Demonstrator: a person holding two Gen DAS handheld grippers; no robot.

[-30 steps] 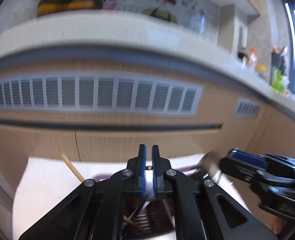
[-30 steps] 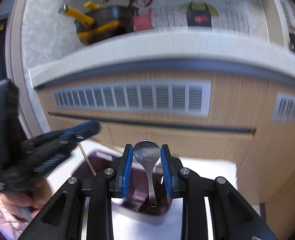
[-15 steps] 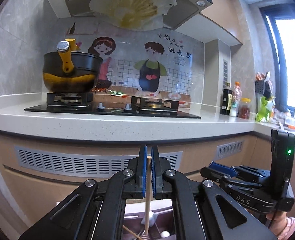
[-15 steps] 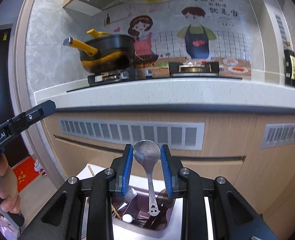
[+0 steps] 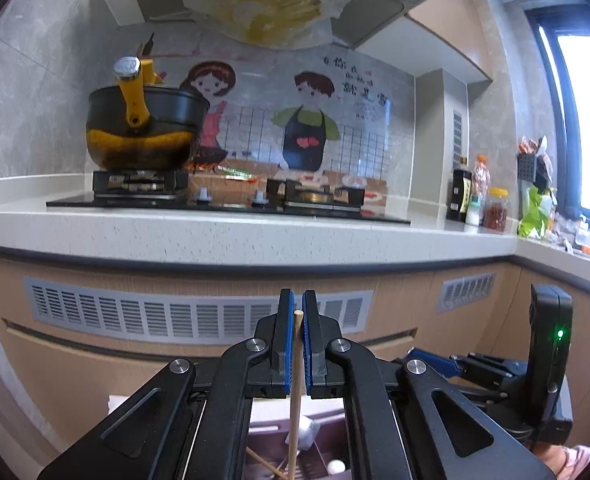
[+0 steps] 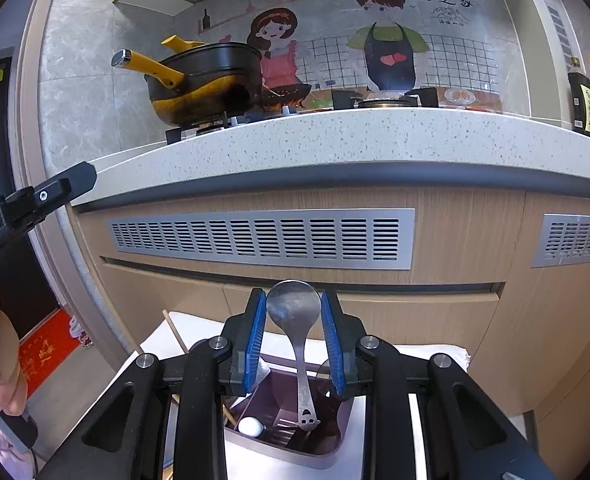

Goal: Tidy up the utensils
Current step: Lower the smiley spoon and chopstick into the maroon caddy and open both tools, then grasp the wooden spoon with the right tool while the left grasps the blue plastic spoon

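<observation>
Our left tongs (image 5: 295, 340) are clenched on a thin, pale wooden chopstick (image 5: 295, 384), which stands upright between the blue pads, its tip level with their ends and its lower end reaching down into the mauve plastic utensil holder (image 5: 327, 440) below. Our right tongs (image 6: 294, 340) grip a shiny steel spoon (image 6: 295, 320) by its bowl, handle hanging down into that same mauve plastic utensil holder (image 6: 279, 446), where we also see a small white ball-ended piece (image 6: 250, 426). This holder sits on a white surface (image 6: 419, 354). Beyond both tongs rise wooden cabinet fronts with a grey slatted vent (image 6: 261, 238), then the speckled white counter (image 6: 335, 140), and farthest back a black and yellow pot (image 6: 205, 80) on the stove.
</observation>
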